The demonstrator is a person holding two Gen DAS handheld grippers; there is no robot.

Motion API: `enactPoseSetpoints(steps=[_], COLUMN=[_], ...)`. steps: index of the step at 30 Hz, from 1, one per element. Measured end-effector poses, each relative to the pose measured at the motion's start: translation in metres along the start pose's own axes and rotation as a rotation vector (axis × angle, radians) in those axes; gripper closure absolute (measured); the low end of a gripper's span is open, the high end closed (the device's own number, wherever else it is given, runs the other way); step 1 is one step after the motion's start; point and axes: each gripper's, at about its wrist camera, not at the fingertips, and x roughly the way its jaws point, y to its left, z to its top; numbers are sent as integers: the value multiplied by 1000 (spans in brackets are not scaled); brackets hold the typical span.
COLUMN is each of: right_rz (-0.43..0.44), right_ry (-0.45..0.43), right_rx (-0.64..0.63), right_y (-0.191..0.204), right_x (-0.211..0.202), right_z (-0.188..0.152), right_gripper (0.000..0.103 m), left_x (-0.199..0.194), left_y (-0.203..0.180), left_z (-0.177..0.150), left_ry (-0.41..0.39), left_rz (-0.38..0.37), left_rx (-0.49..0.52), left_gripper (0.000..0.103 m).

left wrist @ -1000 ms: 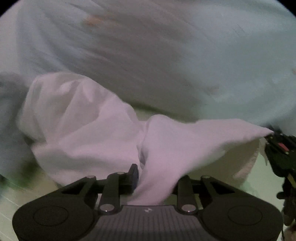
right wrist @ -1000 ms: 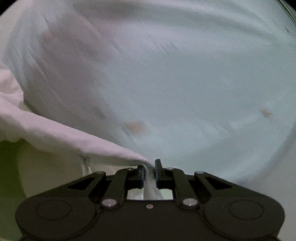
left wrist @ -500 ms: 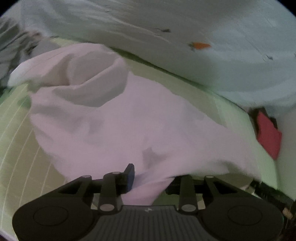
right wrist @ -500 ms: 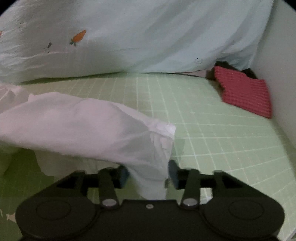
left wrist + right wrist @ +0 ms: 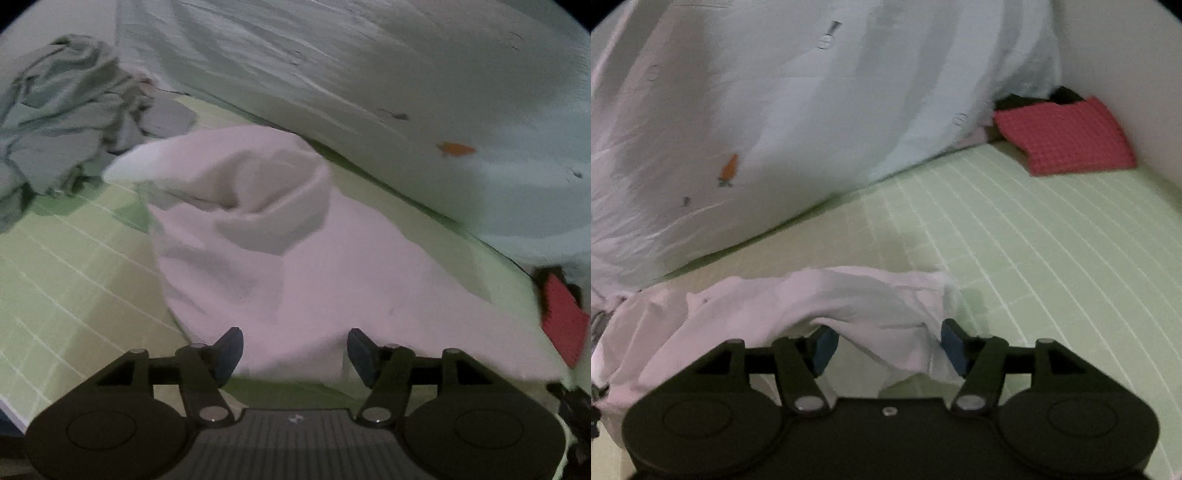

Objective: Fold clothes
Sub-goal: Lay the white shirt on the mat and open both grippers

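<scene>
White garment (image 5: pixel 295 266) lies crumpled on the green grid mat (image 5: pixel 74 280), its near edge between the fingers of both your grippers. Left gripper (image 5: pixel 293 349) & right gripper (image 5: pixel 886 347): jaws opening, pads off the cloth. Behind: pale blue carrot-print sheet (image 5: pixel 798 122); grey clothes pile (image 5: pixel 62 114) far left; red waffle cloth (image 5: pixel 1067 136) far right.
</scene>
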Motion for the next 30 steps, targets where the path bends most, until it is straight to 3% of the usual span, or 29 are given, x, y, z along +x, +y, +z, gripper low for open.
enactPoseSetpoints(steps=[6, 8, 10, 13, 15, 17, 22, 24, 30], right_rz=[-103, -243, -330, -291, -283, -259, -192, -172, -103], right_ry=[24, 24, 27, 17, 12, 7, -23, -38, 39], right_rx=[143, 173, 213, 304, 296, 304, 403, 410, 502], right_y=[-18, -23, -31, -40, -36, -34, -41, -41, -34], right_x=[1, 0, 1, 2, 5, 12, 22, 30, 83], right_z=[-6, -6, -6, -7, -4, 1, 17, 27, 44], right_gripper=[39, 38, 31, 32, 31, 30, 24, 20, 17], left_x=[4, 5, 8, 17, 22, 27, 39, 46, 78], left_y=[23, 27, 32, 35, 34, 33, 34, 39, 60], left_z=[20, 26, 29, 35, 40, 47, 73, 85, 124], left_ry=[-16, -18, -14, -4, -6, -19, -63, -85, -101], left_rz=[56, 74, 78, 86, 92, 86, 96, 112, 129], left_rx=[-4, -1, -5, 8, 19, 27, 21, -2, -129], left_gripper=[35, 31, 30, 29, 28, 21, 20, 19, 16])
